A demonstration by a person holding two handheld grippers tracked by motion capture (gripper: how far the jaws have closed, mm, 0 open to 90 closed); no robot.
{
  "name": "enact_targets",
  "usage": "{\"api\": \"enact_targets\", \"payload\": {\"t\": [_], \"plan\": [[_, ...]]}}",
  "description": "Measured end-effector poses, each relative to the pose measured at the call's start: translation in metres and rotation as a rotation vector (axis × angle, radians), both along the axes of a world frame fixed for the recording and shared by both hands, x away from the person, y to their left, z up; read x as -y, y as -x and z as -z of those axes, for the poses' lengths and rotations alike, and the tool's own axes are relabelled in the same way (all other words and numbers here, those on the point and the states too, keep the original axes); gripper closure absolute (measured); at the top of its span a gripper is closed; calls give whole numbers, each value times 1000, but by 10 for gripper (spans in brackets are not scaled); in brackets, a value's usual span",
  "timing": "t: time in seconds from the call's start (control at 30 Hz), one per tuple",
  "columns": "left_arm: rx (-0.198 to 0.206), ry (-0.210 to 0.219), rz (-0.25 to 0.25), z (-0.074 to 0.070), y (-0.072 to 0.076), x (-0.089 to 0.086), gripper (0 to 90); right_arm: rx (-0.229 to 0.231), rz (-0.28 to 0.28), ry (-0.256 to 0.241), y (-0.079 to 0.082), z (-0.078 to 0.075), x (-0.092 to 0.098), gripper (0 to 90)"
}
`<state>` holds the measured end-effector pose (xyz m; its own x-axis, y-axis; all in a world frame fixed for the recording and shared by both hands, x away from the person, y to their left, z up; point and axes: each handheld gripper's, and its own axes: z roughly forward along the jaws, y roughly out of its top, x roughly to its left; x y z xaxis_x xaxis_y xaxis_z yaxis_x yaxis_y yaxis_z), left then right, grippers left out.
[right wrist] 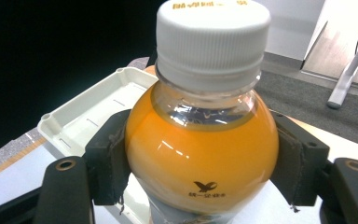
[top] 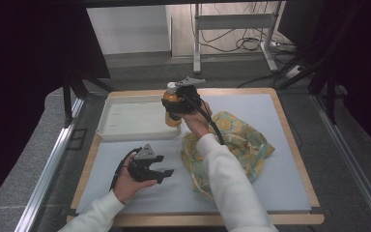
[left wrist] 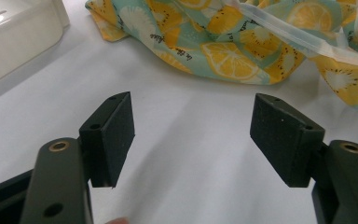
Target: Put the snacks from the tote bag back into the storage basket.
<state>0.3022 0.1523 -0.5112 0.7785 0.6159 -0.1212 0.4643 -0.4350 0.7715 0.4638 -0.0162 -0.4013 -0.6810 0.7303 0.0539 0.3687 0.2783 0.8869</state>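
Where the person's white sleeves come in at the near edge of the pale grey table mat (top: 270, 145), the left gripper (top: 158, 172) sits low over the mat in the left hand (top: 125, 181), its jaws spread wide with nothing between them. In the left gripper view its two black foam pads (left wrist: 119, 133) stand well apart above bare mat, with the crumpled teal fabric bag printed with yellow citrus slices (left wrist: 242, 42) lying beyond them.

Farther in, that bag (top: 232, 145) lies on the right half of the mat, partly under the right forearm. Past it, the right gripper (top: 176, 108) is closed on a small clear plastic bottle of orange drink with a white screw cap (top: 172, 104), holding it upright at the near right corner of the shallow cream plastic tray (top: 125, 118); whether its base touches anything cannot be told.

In the right gripper view the pads press against both sides of the bottle's (right wrist: 200, 154) rounded shoulder, the cap rising above them, and the tray (right wrist: 81, 116) lies behind to the left.
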Motion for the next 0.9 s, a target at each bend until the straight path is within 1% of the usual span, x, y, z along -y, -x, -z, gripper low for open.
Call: {"api": "enact_targets", "payload": {"t": [0.3,0.47,0.6,0.9], "plan": [[4,-4,3,-1,1,0,306,-13,7,27,-6,5,-9,306],[8,-10,7,-1,1,0,305,-24,7,36,-10,10,-14,307],[5,-5,3,-1,0,0,305,-29,14,45,-12,15,-18,306],[1,-15,9,-1,0,0,305,-50,19,57,-20,25,-21,306]]}}
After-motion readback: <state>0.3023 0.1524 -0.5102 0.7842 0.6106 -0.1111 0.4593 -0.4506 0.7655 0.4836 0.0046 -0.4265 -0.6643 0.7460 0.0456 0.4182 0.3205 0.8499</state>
